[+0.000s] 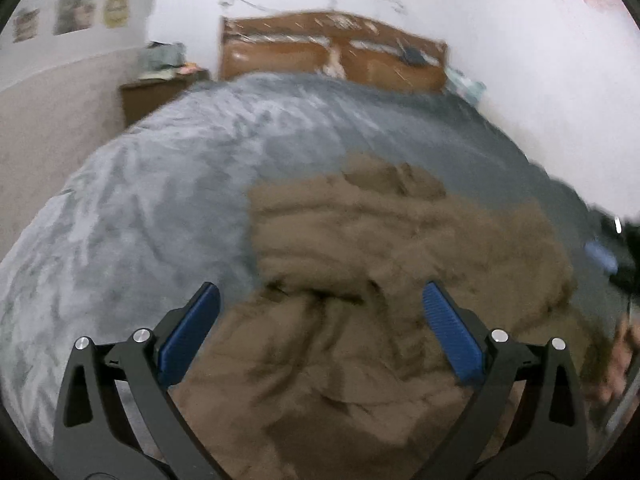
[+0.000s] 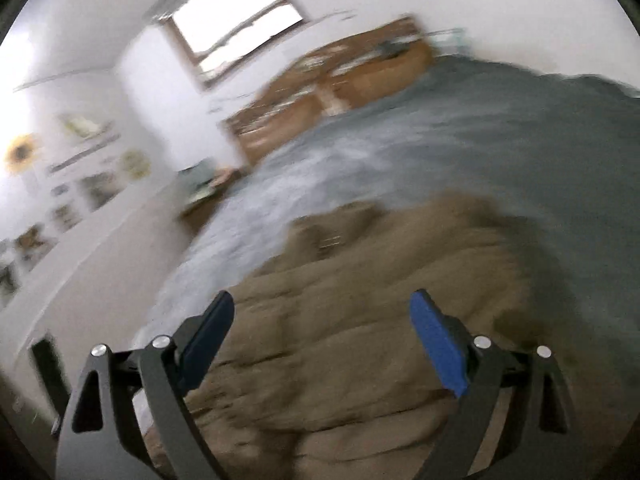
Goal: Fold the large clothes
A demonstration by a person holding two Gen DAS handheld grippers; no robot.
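Observation:
A large brown padded garment [image 1: 360, 280] lies rumpled on the grey bed cover [image 1: 160, 200], partly folded over itself. My left gripper [image 1: 320, 300] hangs above its near part with blue pads wide apart and nothing between them. At the right edge of the left wrist view I glimpse the other gripper's blue pad [image 1: 602, 258] and a hand [image 1: 618, 356]. In the right wrist view the same brown garment [image 2: 380, 320] fills the lower middle. My right gripper [image 2: 322, 308] stands open over it, holding nothing. Both views are blurred.
A wooden headboard [image 1: 332, 56] stands at the far end of the bed against a white wall. A brown bedside table [image 1: 156, 88] with clutter sits at the far left. Pictures hang on the left wall [image 2: 80, 184]. A window [image 2: 236, 16] is above the headboard.

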